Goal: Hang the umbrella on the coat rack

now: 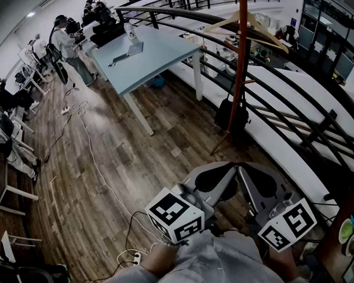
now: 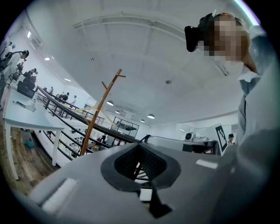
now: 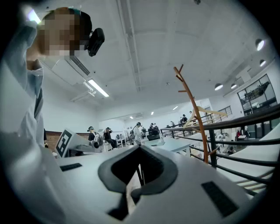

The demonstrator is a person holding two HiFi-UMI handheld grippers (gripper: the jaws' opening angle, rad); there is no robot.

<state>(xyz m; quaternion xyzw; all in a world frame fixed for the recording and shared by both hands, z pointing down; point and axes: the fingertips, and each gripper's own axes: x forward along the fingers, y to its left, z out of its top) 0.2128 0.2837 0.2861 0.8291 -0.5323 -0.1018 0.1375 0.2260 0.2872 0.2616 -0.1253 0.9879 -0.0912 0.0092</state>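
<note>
Both left claw (image 2: 139, 145), right claw (image 3: 139, 148) closed; head view crops coat rack (image 1: 239, 60).

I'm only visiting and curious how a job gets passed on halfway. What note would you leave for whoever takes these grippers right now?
Left gripper: jaws together, nothing in them, held low near the body.
Right gripper: the same.
Coat rack: ahead by the railing, a wooden hanger on it.
A dark thing hangs low on its pole; I cannot tell whether it is the umbrella.
Done: unclear. Neither gripper carries anything.
Left: check that dark thing; if it is not the umbrella, find the umbrella and hang it.
</note>
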